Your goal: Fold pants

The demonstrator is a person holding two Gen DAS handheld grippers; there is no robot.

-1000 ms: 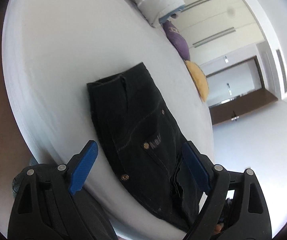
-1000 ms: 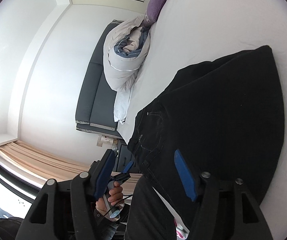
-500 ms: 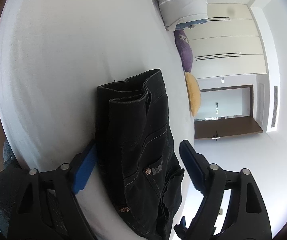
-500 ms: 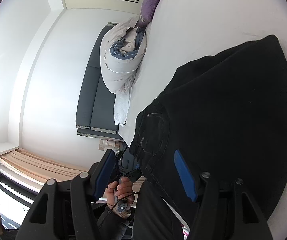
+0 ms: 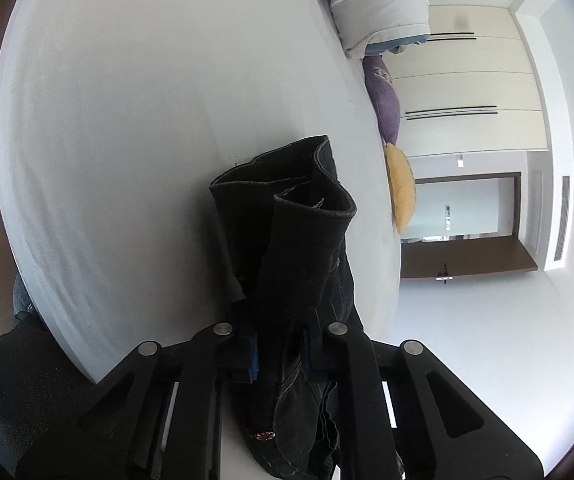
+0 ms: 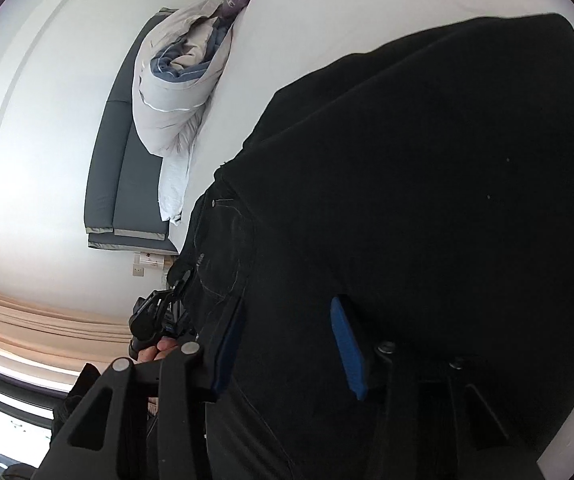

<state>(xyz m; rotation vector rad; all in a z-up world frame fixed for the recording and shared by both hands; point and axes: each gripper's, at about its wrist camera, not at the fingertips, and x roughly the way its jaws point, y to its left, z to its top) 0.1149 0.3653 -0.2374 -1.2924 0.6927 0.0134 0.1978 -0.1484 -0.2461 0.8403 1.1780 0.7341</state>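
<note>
Black pants (image 5: 299, 240) lie on the white bed (image 5: 127, 120), with the waistband end standing up in a bunched fold. My left gripper (image 5: 279, 356) is shut on the near edge of the pants, fabric pinched between its blue pads. In the right wrist view the pants (image 6: 427, 180) fill most of the frame. My right gripper (image 6: 287, 350) is low over them and its jaws are closing, with a thick fold of fabric between the blue pads (image 6: 347, 348). The left gripper (image 6: 163, 312) and the hand holding it show at the pants' far edge.
A rolled grey duvet (image 5: 379, 0) lies at the head of the bed, with a purple pillow (image 5: 387, 100) and a yellow pillow (image 5: 401, 188) along the far side. A dark headboard (image 6: 119, 152), curtains (image 6: 27, 328) and a doorway (image 5: 463, 208) are behind.
My left gripper has closed on the pants' near edge, and the waistband end has bunched upward. My right gripper has dropped closer onto the pants and its jaws have narrowed.
</note>
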